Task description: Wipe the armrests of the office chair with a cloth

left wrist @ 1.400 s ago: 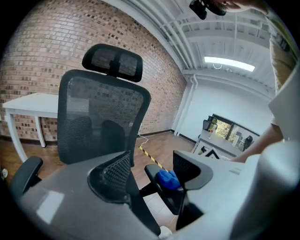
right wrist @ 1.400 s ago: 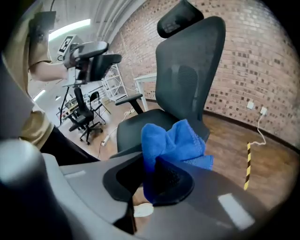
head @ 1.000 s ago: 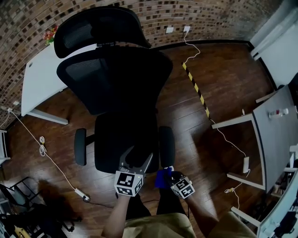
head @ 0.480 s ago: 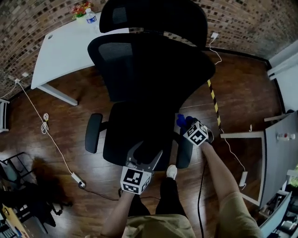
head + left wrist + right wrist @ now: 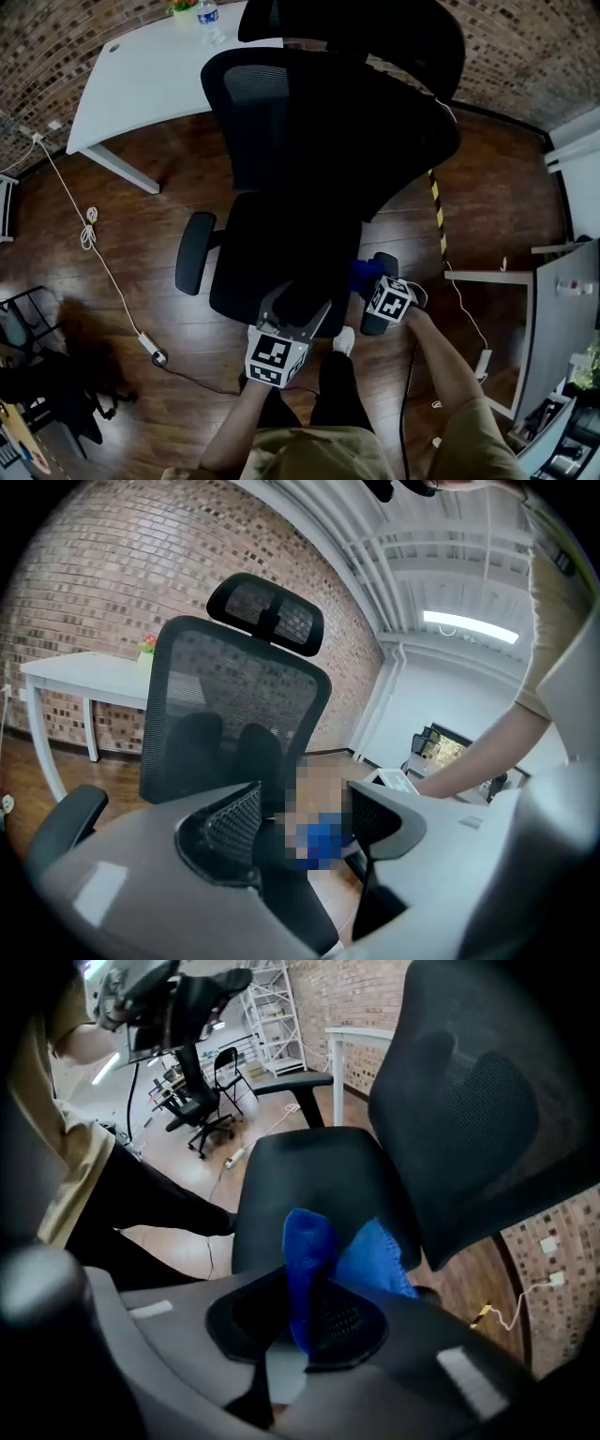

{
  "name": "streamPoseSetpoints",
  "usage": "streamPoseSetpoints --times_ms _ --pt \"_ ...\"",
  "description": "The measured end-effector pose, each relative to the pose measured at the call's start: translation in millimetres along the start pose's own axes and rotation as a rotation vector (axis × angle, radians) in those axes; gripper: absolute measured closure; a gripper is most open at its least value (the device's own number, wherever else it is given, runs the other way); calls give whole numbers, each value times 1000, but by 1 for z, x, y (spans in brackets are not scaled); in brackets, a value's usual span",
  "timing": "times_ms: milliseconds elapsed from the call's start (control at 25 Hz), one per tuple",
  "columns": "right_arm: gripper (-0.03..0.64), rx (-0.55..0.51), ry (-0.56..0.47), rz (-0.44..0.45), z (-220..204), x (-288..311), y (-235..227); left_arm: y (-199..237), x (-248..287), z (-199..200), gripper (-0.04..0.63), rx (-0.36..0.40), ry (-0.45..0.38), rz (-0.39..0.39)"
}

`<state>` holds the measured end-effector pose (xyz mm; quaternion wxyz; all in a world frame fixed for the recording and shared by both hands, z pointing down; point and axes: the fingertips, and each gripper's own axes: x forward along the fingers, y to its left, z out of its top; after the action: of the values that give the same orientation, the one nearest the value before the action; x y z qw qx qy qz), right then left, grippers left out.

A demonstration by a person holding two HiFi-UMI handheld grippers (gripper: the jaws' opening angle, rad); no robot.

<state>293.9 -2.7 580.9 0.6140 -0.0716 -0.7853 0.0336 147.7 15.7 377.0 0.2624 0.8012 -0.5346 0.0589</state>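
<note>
The black office chair stands in front of me with its seat facing me. My right gripper is shut on a blue cloth, which lies on the chair's right armrest. In the right gripper view the cloth stands folded between the jaws, beside the seat. My left gripper hangs open over the seat's front edge, holding nothing. The left armrest is bare. In the left gripper view, the left gripper faces the backrest.
A white desk with a bottle and flowers stands behind the chair. A cable and power strip lie on the wooden floor at the left. A striped floor strip and another desk leg are at the right. My shoe is under the seat's front.
My right gripper, with the cloth, rose from below the seat to the far end of the right armrest, then drew back along it toward me. The left gripper stayed by the seat front.
</note>
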Motion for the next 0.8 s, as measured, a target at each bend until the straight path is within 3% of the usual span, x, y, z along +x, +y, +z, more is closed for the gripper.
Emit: streamPoseSetpoints --times_ms 240,440,560,800 --pt "581 3 -34 155 1 15 102 0 0 3 318 8 10 -12" --pt "581 32 -98 147 -5 15 143 -26 11 0 318 40 31 -58" --pt "581 37 -83 172 -19 13 162 -39 16 -1 318 44 40 -74" --pt "581 138 -130 115 -67 0 153 -62 37 -3 318 35 55 -87"
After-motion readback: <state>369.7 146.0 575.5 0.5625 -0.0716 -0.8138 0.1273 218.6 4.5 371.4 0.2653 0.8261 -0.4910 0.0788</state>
